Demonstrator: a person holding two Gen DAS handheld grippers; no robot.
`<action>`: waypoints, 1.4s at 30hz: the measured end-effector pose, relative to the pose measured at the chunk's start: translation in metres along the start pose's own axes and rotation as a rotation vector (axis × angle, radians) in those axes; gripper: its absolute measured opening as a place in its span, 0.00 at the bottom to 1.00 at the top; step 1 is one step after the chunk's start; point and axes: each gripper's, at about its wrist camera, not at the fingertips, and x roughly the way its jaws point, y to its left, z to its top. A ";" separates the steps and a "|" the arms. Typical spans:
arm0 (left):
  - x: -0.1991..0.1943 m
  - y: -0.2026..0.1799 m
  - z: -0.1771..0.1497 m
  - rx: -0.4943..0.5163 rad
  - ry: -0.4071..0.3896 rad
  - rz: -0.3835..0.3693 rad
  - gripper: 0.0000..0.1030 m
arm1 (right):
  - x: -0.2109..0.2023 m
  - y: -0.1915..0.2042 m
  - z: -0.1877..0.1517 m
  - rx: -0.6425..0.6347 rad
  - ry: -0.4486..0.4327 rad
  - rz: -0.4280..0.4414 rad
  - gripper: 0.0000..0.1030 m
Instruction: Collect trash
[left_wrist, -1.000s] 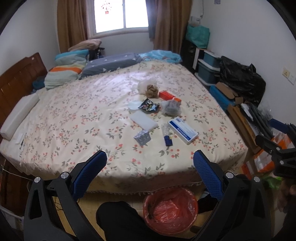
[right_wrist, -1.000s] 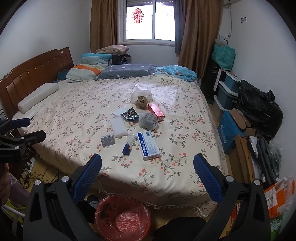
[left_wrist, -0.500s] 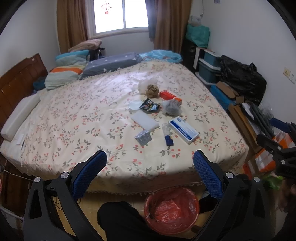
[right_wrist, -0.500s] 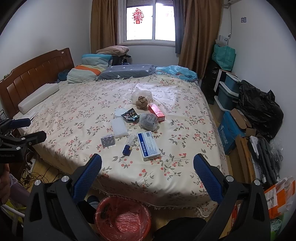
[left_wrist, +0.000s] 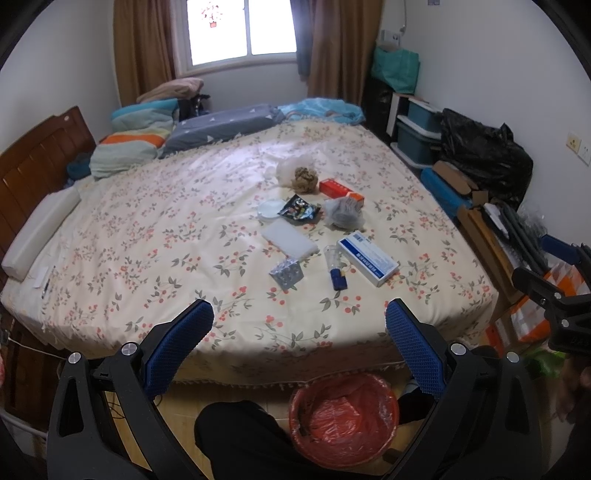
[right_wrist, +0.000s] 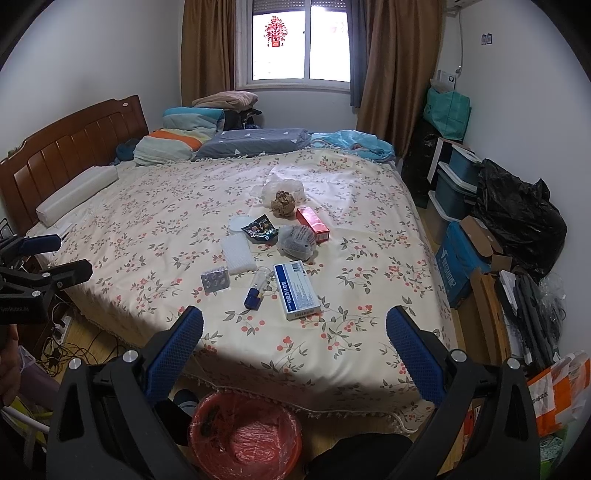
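Both the left gripper (left_wrist: 299, 325) and the right gripper (right_wrist: 294, 332) have their blue-padded fingers (left_wrist: 180, 340) spread wide with nothing between them, held above the near edge of the bed (right_wrist: 147, 206). Just below them on the floor stands a bin (left_wrist: 343, 415) lined with a red bag. The trash lies well beyond on the floral bedspread: a blue-and-white box (right_wrist: 296, 289), a blister pack (right_wrist: 215, 279), a small blue-capped bottle (right_wrist: 257, 287), a white foam pad (right_wrist: 238, 254), a dark wrapper (right_wrist: 260, 229) and a red box (right_wrist: 313, 223).

Scattered trash (left_wrist: 325, 229) mid-bed, red-lined bin (left_wrist: 343, 413) on floor at bed's foot
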 end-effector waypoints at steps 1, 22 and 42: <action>0.000 0.000 0.000 0.001 -0.002 0.003 0.94 | 0.000 0.000 0.000 0.000 0.001 -0.001 0.95; 0.197 0.020 -0.006 0.035 0.112 0.037 0.94 | 0.137 -0.011 -0.022 -0.069 0.047 -0.005 0.95; 0.357 0.020 0.005 -0.153 0.209 0.107 0.94 | 0.267 -0.015 -0.015 -0.081 0.101 0.003 0.95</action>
